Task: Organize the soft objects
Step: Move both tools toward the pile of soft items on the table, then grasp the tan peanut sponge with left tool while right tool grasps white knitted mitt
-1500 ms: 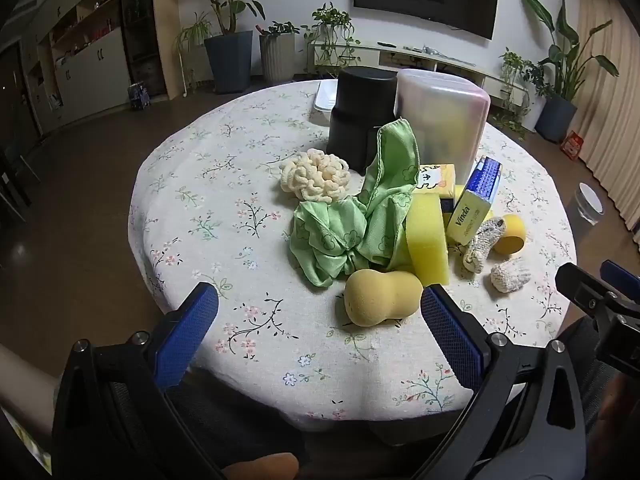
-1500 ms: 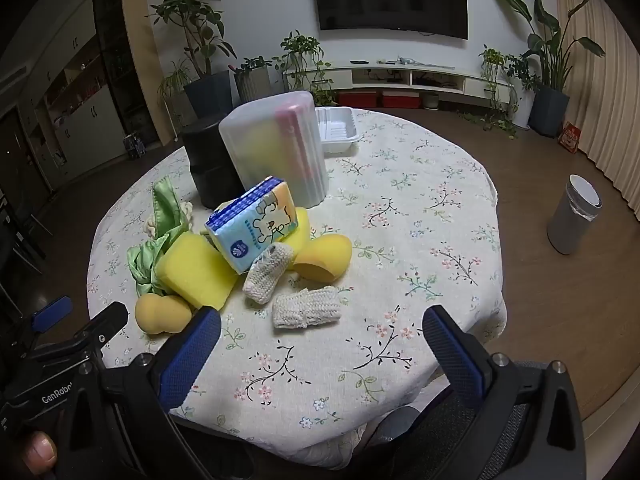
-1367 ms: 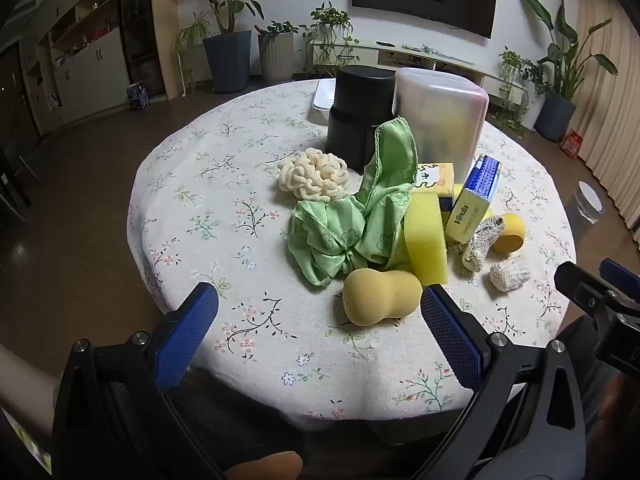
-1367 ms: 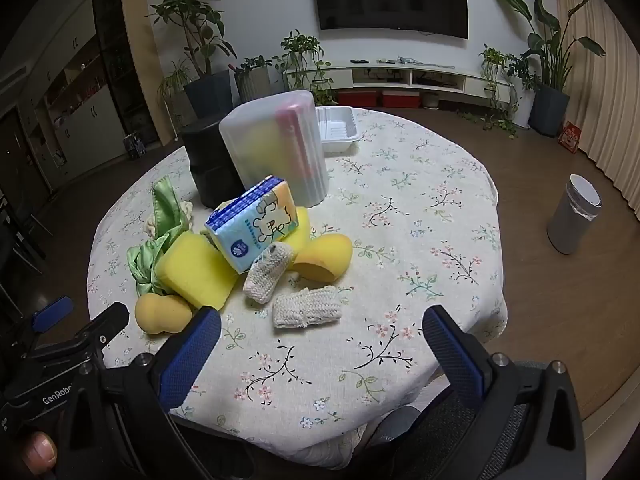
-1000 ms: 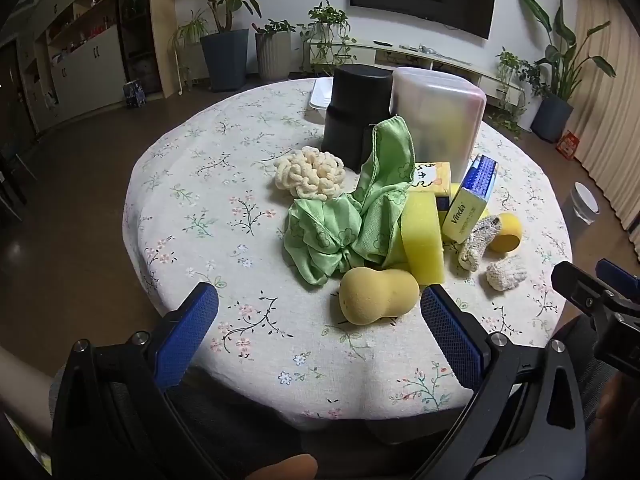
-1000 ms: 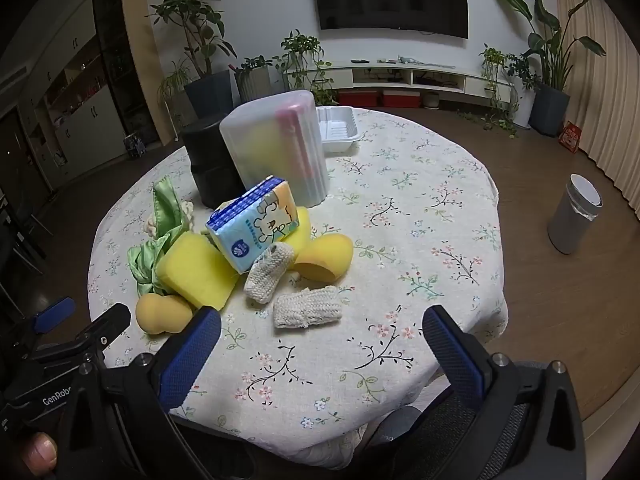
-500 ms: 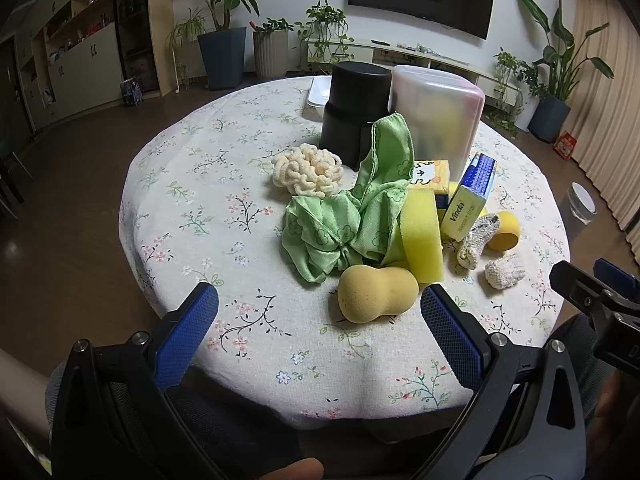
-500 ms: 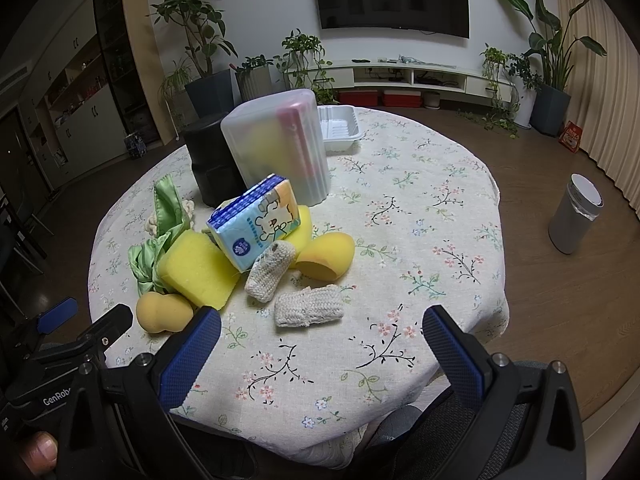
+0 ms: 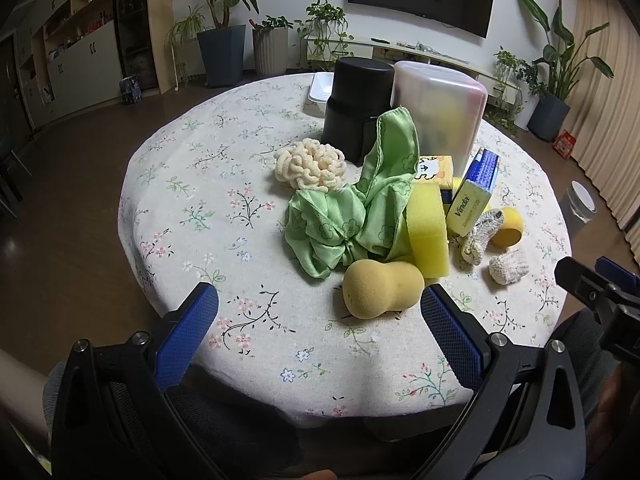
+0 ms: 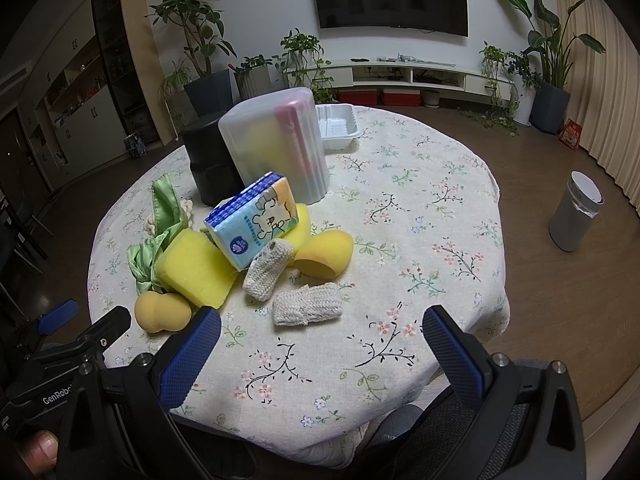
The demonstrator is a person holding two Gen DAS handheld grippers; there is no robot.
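Note:
A pile of soft things lies on the round floral table [image 9: 208,216]: a gourd-shaped tan sponge [image 9: 382,287], a yellow block sponge [image 9: 427,235], a green cloth [image 9: 352,212], a cream fluffy scrunchie [image 9: 310,163], two knitted cream pieces [image 10: 267,268] [image 10: 307,304], an orange egg-shaped sponge [image 10: 326,253] and tissue packs [image 10: 256,226]. My left gripper [image 9: 318,320] is open and empty, near the table's front edge, just before the gourd sponge. My right gripper [image 10: 320,340] is open and empty, just before the knitted pieces.
A black cylinder [image 9: 356,108] and a translucent lidded container [image 10: 276,148] stand behind the pile. A white tray [image 10: 338,126] sits at the far edge. A grey bin [image 10: 576,210] stands on the floor at right. Plants and a TV line the far wall.
My left gripper has drifted slightly forward and up over the table edge. The right gripper has barely moved. Both stay open and nothing on the table has shifted.

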